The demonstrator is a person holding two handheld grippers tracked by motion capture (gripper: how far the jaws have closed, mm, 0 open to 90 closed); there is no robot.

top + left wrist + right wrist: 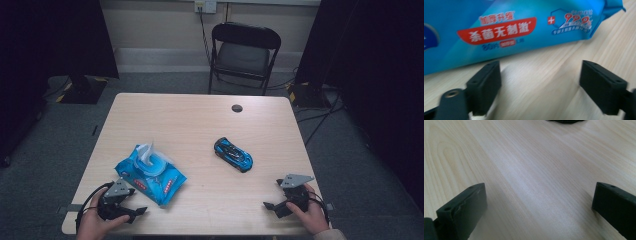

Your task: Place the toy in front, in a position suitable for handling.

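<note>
A blue pack of wet wipes (150, 176) lies at the table's left front, with a white wipe (146, 152) sticking up from its lid. A blue toy car (233, 154) stands right of centre. My left gripper (136, 201) rests open at the front left corner, just short of the pack's near edge. In the left gripper view the pack (524, 22) fills the top, beyond the open gripper (540, 75), with bare wood between the jaws. My right gripper (272, 194) is open at the front right, empty, over bare wood (539, 195). A dark edge (565, 121) shows at the top of that view.
The light wooden table (200, 125) has a round dark cable hole (237, 108) near its far edge. A black folding chair (245, 50) stands behind the table. Cables (320, 117) run on the grey floor at the right, and dark curtains hang at both sides.
</note>
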